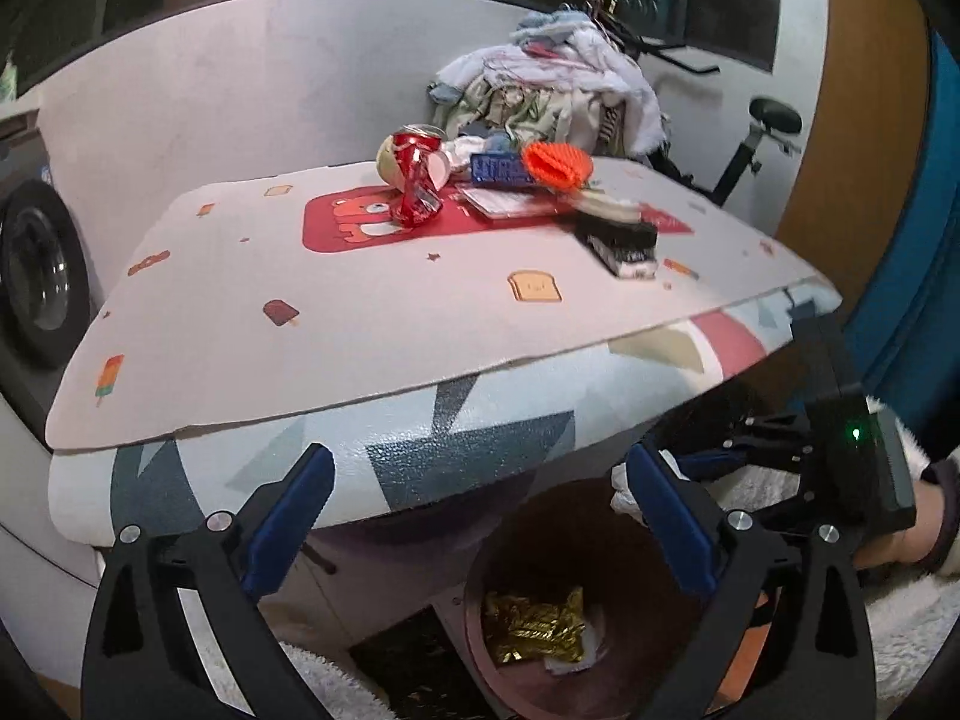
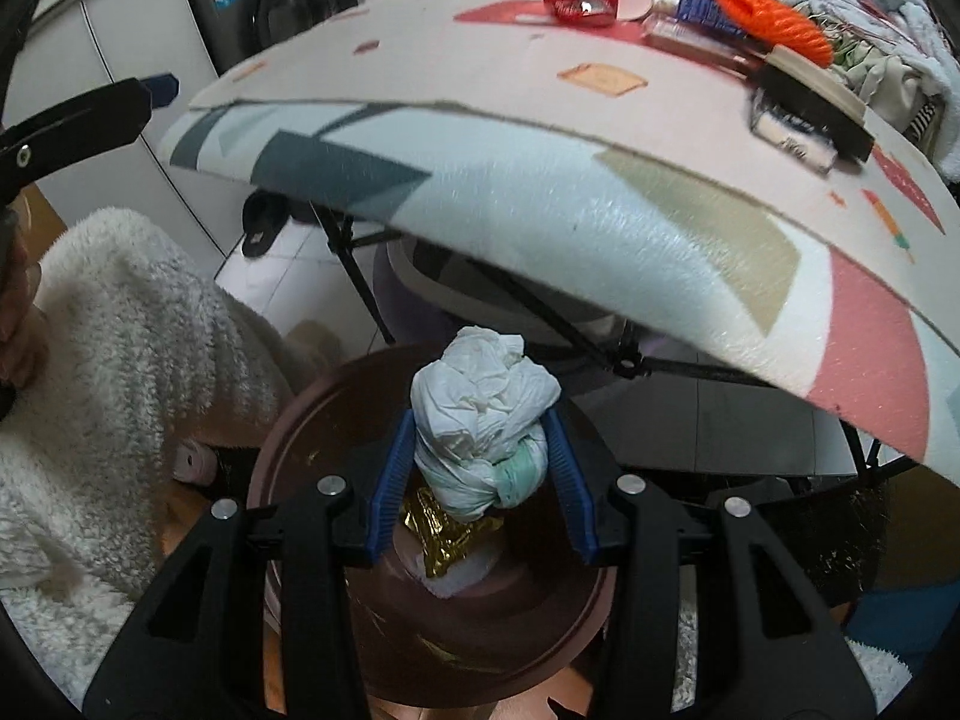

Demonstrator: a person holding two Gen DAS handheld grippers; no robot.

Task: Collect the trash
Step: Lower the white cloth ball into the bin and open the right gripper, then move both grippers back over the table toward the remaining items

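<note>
Left wrist view: my left gripper (image 1: 474,516) hangs released and empty; the crushed red can (image 1: 416,183) stands well ahead on the table (image 1: 360,324), light, dented, best pinched at its waist. Right wrist view: my right gripper (image 2: 480,474) clenches a soft, light tissue wad (image 2: 483,414) directly above the brown trash bin (image 2: 300,420).

Both grippers are black plastic frames with triangular cut-outs and silver round screws. The left gripper (image 1: 474,516) and right gripper (image 2: 480,474) carry ribbed blue pads. A fluffy white sleeve (image 2: 120,360) fills the right view's left side.
</note>
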